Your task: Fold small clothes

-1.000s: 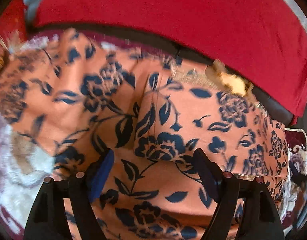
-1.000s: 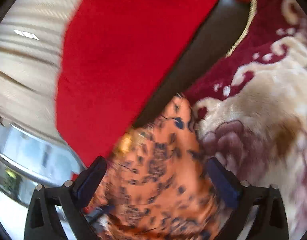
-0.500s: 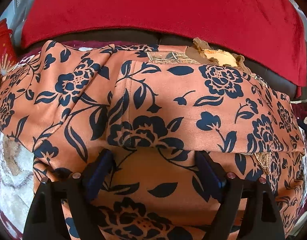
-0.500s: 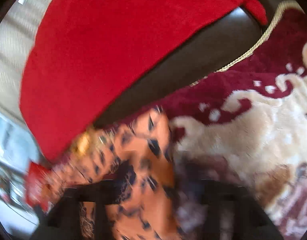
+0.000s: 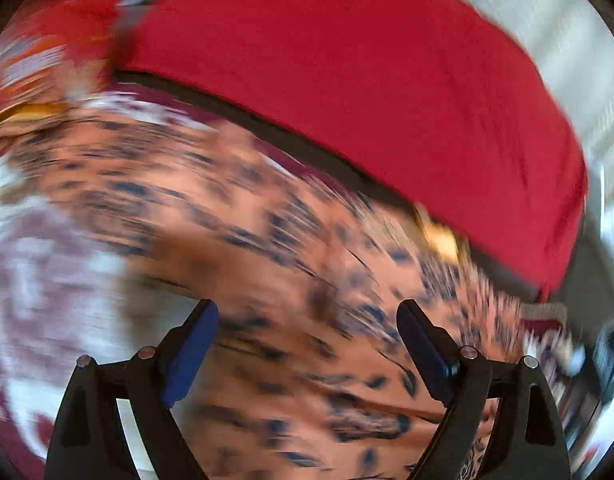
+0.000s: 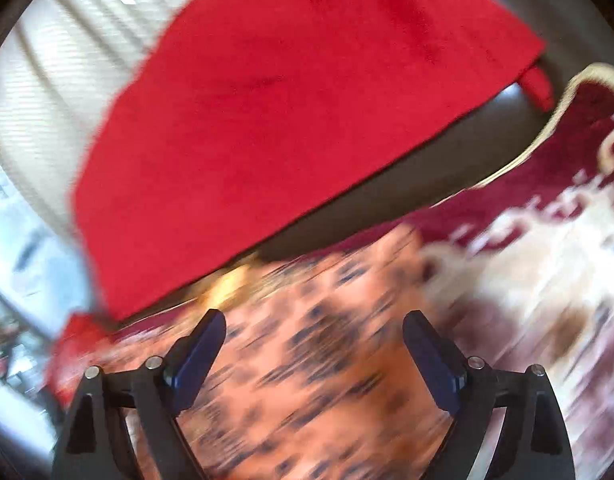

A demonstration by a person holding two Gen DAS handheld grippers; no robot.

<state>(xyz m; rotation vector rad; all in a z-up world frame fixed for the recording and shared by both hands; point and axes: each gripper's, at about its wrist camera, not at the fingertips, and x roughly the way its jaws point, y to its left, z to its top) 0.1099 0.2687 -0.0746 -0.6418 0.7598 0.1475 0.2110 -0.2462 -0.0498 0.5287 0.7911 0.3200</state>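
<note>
The orange garment with dark blue flowers [image 5: 247, 208] lies spread on a patterned rug, heavily blurred by motion in both views. My left gripper [image 5: 307, 308] hovers over its near part, jaws wide and still opening; the cloth shows below the blue pads and nothing is pinched. In the right wrist view the same garment [image 6: 327, 332] fills the lower middle, with a yellow trim patch at its far edge. My right gripper [image 6: 315, 316] stands open above it, holding nothing.
A red cloth [image 5: 347, 60] covers the dark sofa edge [image 6: 407, 184] just behind the garment; the red cloth [image 6: 287, 100] fills the upper right view. A maroon and cream rug [image 6: 547, 280] extends to the right, and the rug [image 5: 39, 264] shows at the left. Pale curtains hang behind.
The left view has swung sideways and gone blurred, with the garment now slanting across it. The right view has rolled and risen, with its fingers sharp again over the garment.
</note>
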